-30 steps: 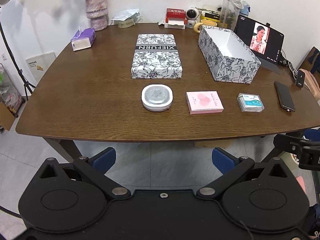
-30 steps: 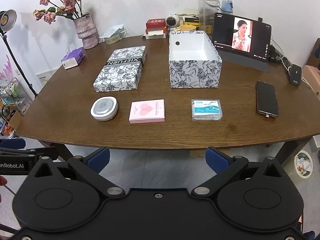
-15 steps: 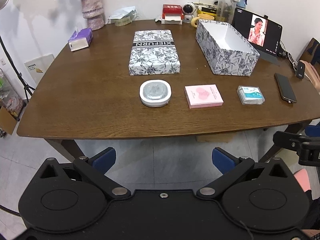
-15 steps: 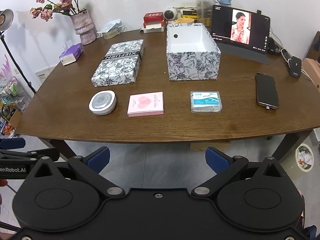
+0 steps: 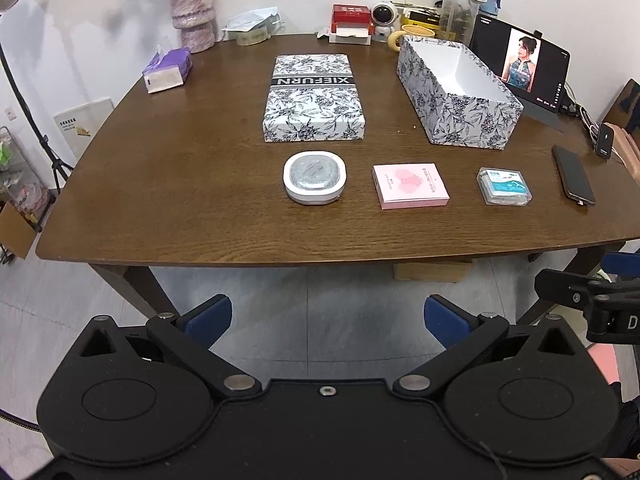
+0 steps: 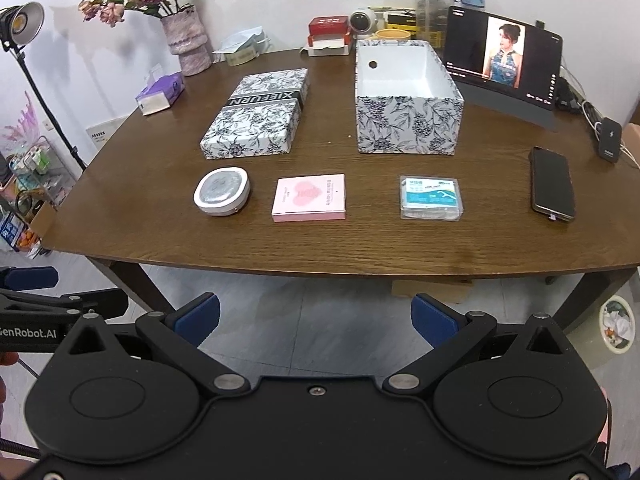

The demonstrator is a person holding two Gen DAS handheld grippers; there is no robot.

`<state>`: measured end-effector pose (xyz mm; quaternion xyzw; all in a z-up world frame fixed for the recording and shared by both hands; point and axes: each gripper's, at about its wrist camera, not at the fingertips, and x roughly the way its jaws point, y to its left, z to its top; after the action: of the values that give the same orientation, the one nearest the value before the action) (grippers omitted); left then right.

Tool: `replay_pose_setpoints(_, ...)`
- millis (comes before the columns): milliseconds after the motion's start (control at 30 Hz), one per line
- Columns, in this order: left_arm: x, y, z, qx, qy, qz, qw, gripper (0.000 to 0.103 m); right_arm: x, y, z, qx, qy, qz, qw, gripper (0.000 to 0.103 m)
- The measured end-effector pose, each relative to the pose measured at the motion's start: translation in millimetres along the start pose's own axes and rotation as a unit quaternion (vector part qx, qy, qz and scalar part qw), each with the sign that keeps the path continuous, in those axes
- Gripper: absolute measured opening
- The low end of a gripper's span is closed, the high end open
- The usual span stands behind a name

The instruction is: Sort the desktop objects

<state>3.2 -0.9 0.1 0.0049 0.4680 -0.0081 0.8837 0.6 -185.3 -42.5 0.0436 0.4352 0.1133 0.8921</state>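
Lying in a row along the desk (image 6: 360, 248) edge nearest the open box (image 6: 404, 128), and outside it, are a round white case (image 6: 222, 191), a pink card box (image 6: 309, 197) and a clear floss pack (image 6: 431, 198). Beyond the box's left side rests its lid (image 6: 256, 114). All sit ahead of both grippers; the right gripper (image 6: 316, 320) faces the box more squarely than the left gripper (image 5: 328, 320). Both hold their fingers (image 6: 434, 320) wide apart, gripping nothing, short of the desk.

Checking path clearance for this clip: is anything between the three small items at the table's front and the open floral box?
Nothing visible. Bare table lies between the white round case, pink box, floss pack and the open floral box, which looks empty.
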Motion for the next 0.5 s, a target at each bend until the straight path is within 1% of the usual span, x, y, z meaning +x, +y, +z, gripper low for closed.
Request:
replay_pose_setpoints(67,0,2,-1,-0.005,0.003,0.002,1.0,0.103,0,1,0,-0.004,0.001,0.003,1.0,0.103)
replay_pose_setpoints(133,0,3,-3,-0.009,0.006,0.004,0.9999,0.103,5,25,-7,-0.006,-0.004,-0.001,1.0,0.103)
replay_pose_setpoints(500,-1,7,-2,-0.017,0.009,0.01,0.9998,0.103,7,23,-3,-0.022,-0.004,0.007,1.0,0.103)
